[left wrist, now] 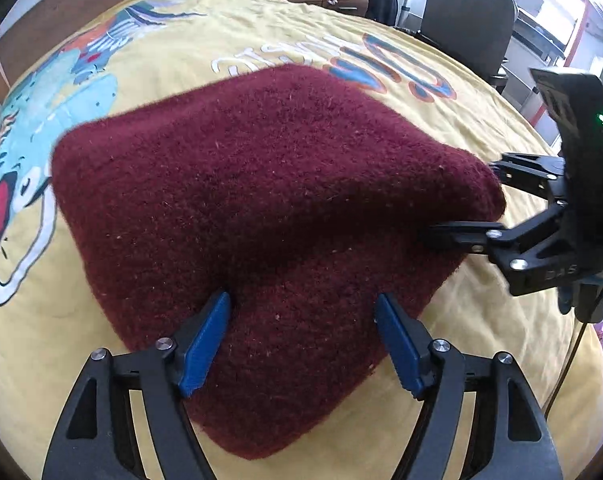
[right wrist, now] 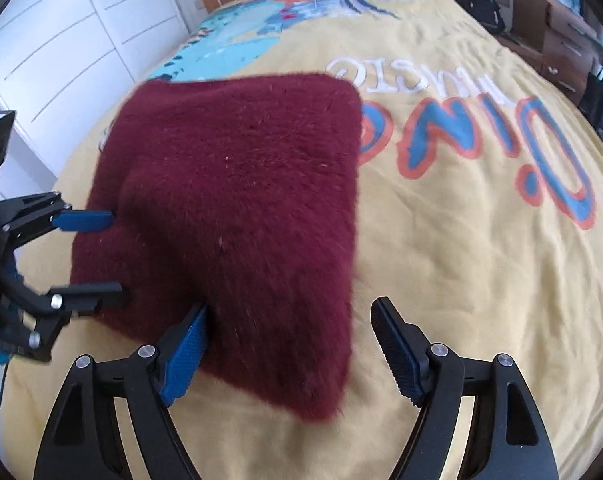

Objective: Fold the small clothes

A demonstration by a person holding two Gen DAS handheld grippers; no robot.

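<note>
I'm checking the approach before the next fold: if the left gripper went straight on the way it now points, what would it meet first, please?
Most likely the maroon knitted garment. The left gripper stands open with the cloth bunched between its fingers, tilted down towards it; the yellow bedspread lies beneath. How close is hard to judge.

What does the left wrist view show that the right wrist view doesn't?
Only the left wrist view shows the office chair beyond the bed. Only the right wrist view shows the white drawers beside the bed and the full "Dino" lettering. Both show the maroon garment folded on the yellow bedspread, with the left gripper and right gripper open at its near edge.
</note>
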